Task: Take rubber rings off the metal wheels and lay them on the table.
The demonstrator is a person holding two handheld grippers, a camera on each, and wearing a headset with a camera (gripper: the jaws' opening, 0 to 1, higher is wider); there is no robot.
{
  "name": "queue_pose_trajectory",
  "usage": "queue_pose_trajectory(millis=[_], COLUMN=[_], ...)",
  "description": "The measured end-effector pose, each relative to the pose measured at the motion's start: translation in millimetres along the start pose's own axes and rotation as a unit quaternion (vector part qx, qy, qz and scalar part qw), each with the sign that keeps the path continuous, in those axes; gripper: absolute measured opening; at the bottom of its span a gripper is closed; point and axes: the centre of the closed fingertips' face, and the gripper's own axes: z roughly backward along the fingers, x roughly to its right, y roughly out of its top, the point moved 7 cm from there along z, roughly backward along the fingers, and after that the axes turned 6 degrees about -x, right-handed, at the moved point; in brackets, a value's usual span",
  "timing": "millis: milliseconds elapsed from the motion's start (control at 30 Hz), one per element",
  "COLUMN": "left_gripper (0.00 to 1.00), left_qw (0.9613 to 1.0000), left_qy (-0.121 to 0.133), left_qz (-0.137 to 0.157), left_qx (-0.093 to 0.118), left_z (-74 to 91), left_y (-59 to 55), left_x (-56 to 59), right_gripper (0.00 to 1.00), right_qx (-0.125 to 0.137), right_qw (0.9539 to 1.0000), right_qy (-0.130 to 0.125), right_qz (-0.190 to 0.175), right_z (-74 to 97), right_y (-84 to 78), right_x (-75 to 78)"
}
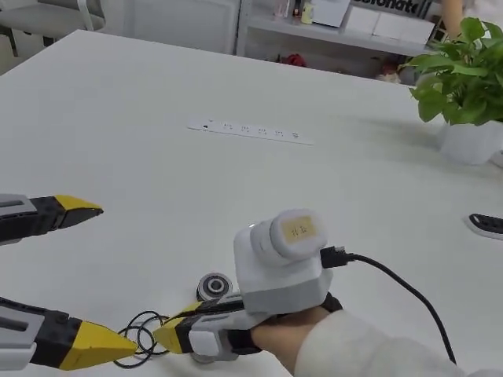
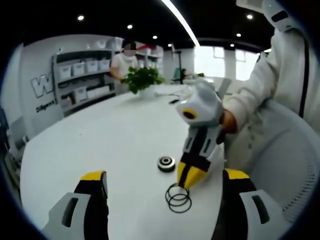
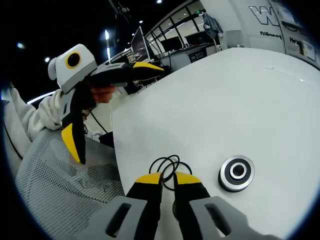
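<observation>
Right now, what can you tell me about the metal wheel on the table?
The metal wheel lies flat on the white table: a round disc, silvery outer rim, dark band inside, pale hub with a centre hole. It sits beside the right hand-held gripper and the loose black rubber rings, touching neither.

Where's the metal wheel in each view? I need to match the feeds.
Head view: metal wheel at bottom centre, just beyond the right gripper.
Left gripper view: low centre, left of that gripper's yellow tip.
Right gripper view: lower right, right of its own jaws.
Shared landmark: the loose rubber rings lying on the table at the right gripper's tip.
</observation>
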Motion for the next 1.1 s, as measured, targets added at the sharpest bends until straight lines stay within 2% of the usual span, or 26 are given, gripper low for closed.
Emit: queue_pose_trajectory(millis=[200, 533, 1100], left_gripper=[0.96, 0.96, 0.96], left_qw=[1.0000, 1.0000, 1.0000], left_qy=[-0.002, -0.001, -0.001], left_qz=[0.000, 0.001, -0.001], left_qx=[-0.002, -0.002, -0.004], left_z=[-0.3, 0.0, -0.2], left_y=[-0.9, -1.2, -0.8], left_x=[0.0, -0.5, -0.1], right_gripper=[0.10, 0.11, 0.16], right_qx=[-0.008, -0.005, 0.065], right_qw=[0.9997, 0.9997, 0.9970], right_qy=[-0.009, -0.018, -0.041], right_qz=[0.019, 0.015, -0.007], right_z=[1.6, 6.3, 34.1], right_y=[0.4, 1.4, 22.8], right_x=[1.2, 7.0, 24.4])
